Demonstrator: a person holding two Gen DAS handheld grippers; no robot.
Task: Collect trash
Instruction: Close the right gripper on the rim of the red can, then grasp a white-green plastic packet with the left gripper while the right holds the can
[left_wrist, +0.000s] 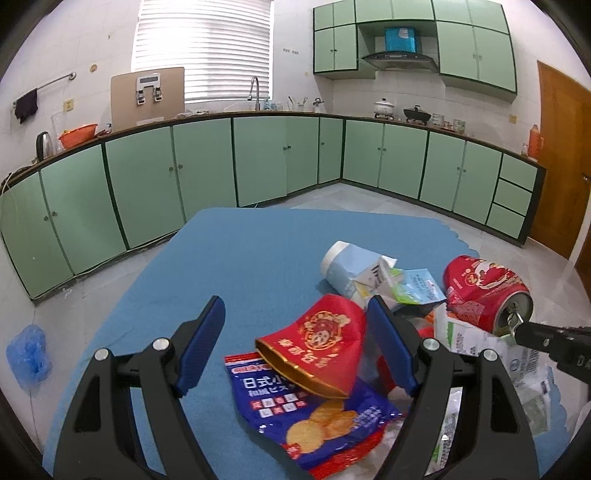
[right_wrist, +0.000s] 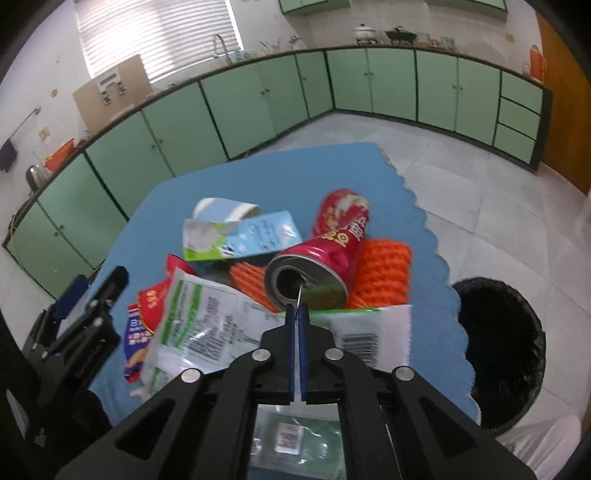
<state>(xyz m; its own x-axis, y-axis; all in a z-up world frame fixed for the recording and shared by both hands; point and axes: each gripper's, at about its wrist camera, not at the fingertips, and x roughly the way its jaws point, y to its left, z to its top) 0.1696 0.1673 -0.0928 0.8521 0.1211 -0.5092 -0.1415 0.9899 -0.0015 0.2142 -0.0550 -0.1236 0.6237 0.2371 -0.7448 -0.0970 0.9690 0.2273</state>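
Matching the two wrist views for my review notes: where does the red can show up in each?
Left wrist: red can at the right edge, lying on the trash pile, its open end facing the right gripper.
Right wrist: red can at centre, just beyond the gripper, whose jaws are shut on its pull tab.
Shared landmark: the blue-and-white carton beside the can.

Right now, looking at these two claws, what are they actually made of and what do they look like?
Both look alike. The left claw has black, plastic-looking linkage arms with triangular cut-outs and round silver pivot pins, ending in two flat blue pads. The right claw has the same black frame, silver pins and blue pads. No cables or sleeves are visible. Some faint embossed lettering shows on the black bodies, too small to read.
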